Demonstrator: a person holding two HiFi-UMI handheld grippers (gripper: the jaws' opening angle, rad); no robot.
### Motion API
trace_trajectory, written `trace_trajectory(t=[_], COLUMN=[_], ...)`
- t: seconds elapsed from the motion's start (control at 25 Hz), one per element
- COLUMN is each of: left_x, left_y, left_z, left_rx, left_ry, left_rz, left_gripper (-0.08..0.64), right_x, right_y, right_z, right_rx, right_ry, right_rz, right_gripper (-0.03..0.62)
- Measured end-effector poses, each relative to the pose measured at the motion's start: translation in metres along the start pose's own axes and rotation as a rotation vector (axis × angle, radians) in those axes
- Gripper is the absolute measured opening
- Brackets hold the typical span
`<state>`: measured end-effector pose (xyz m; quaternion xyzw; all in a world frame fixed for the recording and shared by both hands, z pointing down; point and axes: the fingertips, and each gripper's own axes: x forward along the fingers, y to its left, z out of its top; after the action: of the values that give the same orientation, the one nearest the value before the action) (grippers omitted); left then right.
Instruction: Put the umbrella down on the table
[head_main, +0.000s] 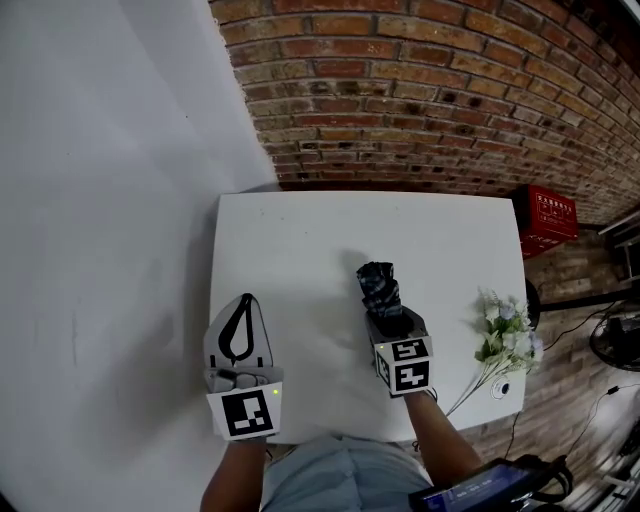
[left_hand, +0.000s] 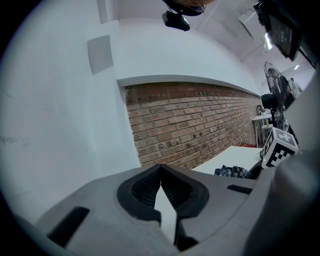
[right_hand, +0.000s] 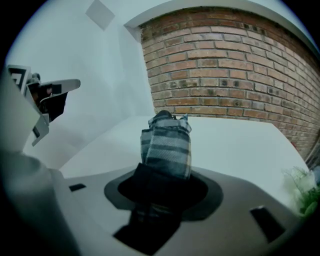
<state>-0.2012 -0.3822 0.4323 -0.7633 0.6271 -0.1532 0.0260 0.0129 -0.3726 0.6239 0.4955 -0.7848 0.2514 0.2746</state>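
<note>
**White table with flowers at one edge**

The square white table (head_main: 300, 250) stands in the corner between a white wall and a brick wall. A bunch of pale flowers (head_main: 505, 335) lies at its right edge, stems pointing toward the near corner.

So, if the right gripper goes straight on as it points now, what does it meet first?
Probably the table: the umbrella held in the right gripper would touch it first, though depth is unclear.

Blue-grey plaid umbrella (head_main: 380, 285), white table (head_main: 300, 240), red-brown brick wall (head_main: 420, 90)
</note>
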Motion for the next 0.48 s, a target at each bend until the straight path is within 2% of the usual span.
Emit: trace_trajectory(t=[0.32, 0.48], left_x=[-0.003, -0.008], left_y=[0.004, 0.008], left_z=[0.0, 0.003], left_rx=[-0.007, -0.002], left_ry=[-0.004, -0.015], left_rz=[0.009, 0.014], left_gripper=[0.002, 0.002], right_x=[0.012, 0.011], right_y=[-0.001, 0.004], right_z=[-0.013, -0.009], right_rx=[0.053, 0.095], right_ry=[0.087, 0.077], right_rz=[0.038, 0.076], right_gripper=[0.222, 0.3])
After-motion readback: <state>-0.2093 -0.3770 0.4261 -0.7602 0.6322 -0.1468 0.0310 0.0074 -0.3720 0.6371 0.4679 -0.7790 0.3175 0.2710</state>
